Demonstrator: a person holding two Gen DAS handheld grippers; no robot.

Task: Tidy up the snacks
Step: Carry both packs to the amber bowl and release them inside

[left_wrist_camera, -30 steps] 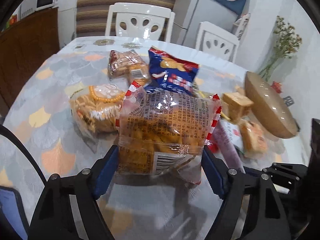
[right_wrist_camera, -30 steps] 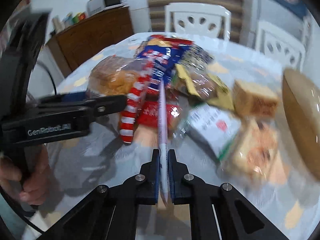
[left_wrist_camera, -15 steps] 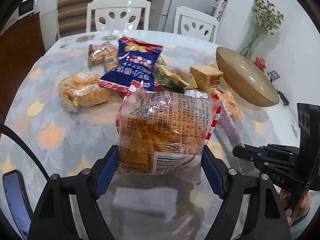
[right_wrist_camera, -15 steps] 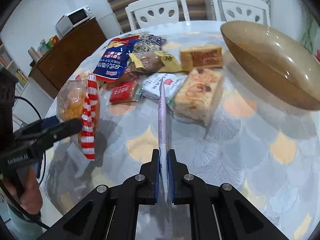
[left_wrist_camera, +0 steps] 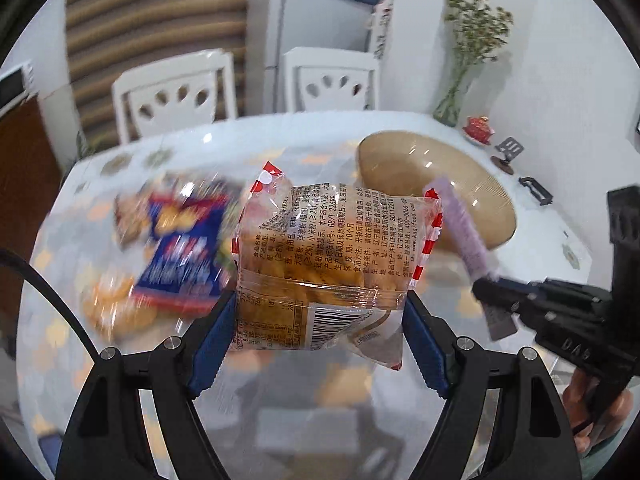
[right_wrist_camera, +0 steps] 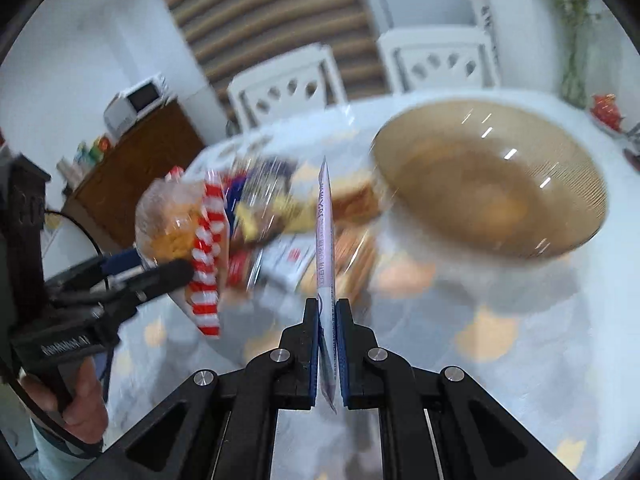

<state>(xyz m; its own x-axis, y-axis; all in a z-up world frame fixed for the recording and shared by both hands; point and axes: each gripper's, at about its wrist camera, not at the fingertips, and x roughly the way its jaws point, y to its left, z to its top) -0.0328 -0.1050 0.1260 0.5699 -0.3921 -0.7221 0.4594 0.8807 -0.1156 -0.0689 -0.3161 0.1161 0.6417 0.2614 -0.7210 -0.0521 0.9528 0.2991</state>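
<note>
You have both packets off the desk (right_wrist_camera: pixel 500 360) now: a second ago your jaws hung low over the snack pile, and since then both hands have risen and swung toward the brown bowl (right_wrist_camera: pixel 492 184). Your left gripper (left_wrist_camera: pixel 320 344) stands fairly wide, its blue pads clamped on the two sides of the clear red-striped cracker bag (left_wrist_camera: pixel 332 264), which stands up between the jaws. Your right gripper (right_wrist_camera: pixel 329 344) is squeezed nearly shut on a thin pale-purple sachet (right_wrist_camera: pixel 325 232), gripped edge-on and pointing straight ahead of the jaws. The bowl, which sat off to the side before, is now just ahead and right of your right jaws and beyond your left bag, and it looks empty. The other snacks (left_wrist_camera: pixel 180 248), blurred, lie on the desk left of your left jaws. That suggests pickup is done and you're mid-carry; next you likely bring each packet over the bowl and let go
</note>
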